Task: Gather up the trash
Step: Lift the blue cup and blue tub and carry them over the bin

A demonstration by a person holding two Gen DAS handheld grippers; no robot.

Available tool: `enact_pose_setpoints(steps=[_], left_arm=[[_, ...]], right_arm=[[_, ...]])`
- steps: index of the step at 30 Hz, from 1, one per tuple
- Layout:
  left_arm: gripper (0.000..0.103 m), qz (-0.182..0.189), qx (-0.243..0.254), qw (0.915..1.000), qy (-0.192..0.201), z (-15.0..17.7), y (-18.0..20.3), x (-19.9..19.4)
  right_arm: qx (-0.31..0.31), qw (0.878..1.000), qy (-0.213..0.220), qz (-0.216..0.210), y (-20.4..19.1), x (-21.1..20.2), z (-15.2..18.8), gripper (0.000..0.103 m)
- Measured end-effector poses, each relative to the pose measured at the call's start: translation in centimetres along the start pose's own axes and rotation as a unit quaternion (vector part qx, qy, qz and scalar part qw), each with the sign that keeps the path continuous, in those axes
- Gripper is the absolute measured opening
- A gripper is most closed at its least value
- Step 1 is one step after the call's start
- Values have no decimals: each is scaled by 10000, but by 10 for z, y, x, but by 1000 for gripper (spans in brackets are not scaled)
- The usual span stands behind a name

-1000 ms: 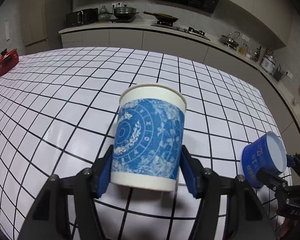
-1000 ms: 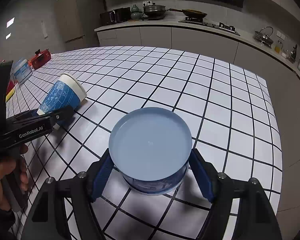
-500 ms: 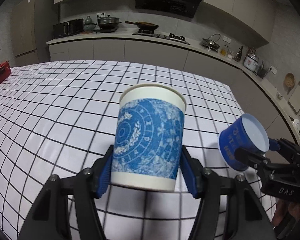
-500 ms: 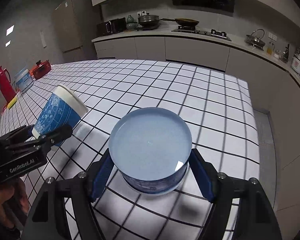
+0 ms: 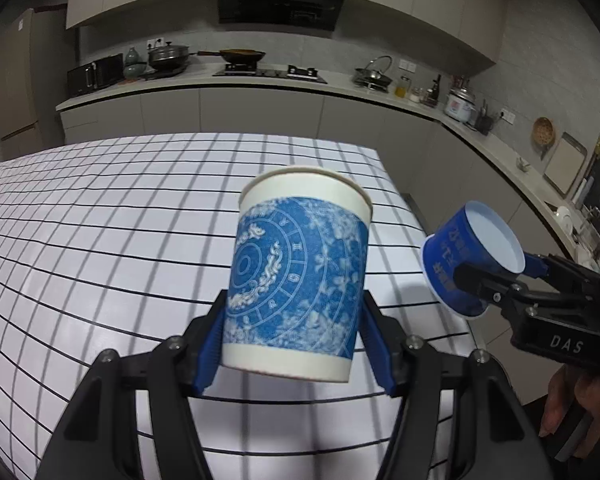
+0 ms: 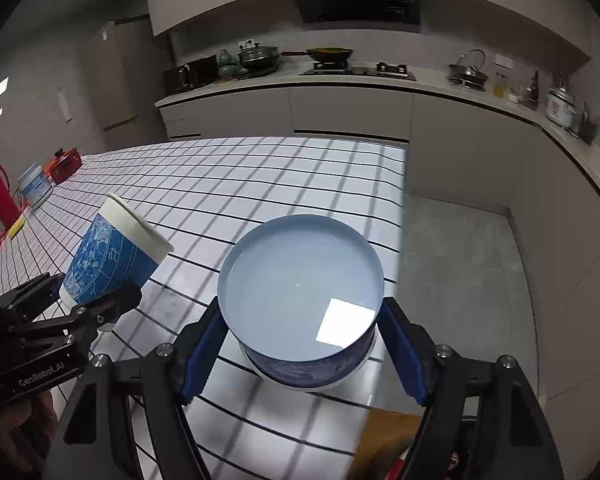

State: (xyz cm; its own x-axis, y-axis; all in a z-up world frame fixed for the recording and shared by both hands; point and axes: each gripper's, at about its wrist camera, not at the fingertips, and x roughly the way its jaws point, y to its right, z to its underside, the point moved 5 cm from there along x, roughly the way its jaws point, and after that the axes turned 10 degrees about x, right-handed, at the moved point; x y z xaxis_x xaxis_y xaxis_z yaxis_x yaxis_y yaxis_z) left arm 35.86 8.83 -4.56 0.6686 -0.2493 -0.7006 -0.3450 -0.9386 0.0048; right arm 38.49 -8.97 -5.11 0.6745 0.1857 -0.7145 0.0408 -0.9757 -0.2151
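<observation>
Your left gripper (image 5: pixel 296 344) has its jaws pinching the tall paper cup (image 5: pixel 300 280) low on its sides, mouth up and leaning slightly, and your right gripper (image 6: pixel 304 356) has its jaws pinching the short blue cup (image 6: pixel 302 304) near its base, open mouth facing the camera. Compared with a second ago, both cups have travelled from over the middle of the checked surface (image 5: pixel 100 240) to its end: the surface edge (image 6: pixel 402 208) now runs just beyond the right jaws, with bare grey floor (image 6: pixel 460 260) past it, and a brown box corner (image 6: pixel 392 436) shows below those jaws. That suggests you are carrying both cups off to a bin; the box may be it, though too little shows to tell. Between the two grippers the cups sit near each other but apart. There is open room ahead and right of the right jaws over the floor; the cabinets (image 6: pixel 348 112) stand well beyond. The left cup is still above the surface.
</observation>
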Motion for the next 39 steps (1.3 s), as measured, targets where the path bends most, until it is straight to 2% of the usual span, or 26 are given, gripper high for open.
enact_pose_setpoints(steps=[16, 29, 39], left_arm=[[62, 398, 483, 9980, -50, 1, 120, -5], [62, 642, 642, 9958, -141, 18, 191, -7], [62, 635, 726, 9948, -312, 40, 239, -1]], right_arm=[[373, 9986, 156, 338, 125, -75, 24, 77], [448, 9974, 98, 551, 193, -115, 57, 77], [492, 9974, -13, 532, 233, -127, 80, 77]])
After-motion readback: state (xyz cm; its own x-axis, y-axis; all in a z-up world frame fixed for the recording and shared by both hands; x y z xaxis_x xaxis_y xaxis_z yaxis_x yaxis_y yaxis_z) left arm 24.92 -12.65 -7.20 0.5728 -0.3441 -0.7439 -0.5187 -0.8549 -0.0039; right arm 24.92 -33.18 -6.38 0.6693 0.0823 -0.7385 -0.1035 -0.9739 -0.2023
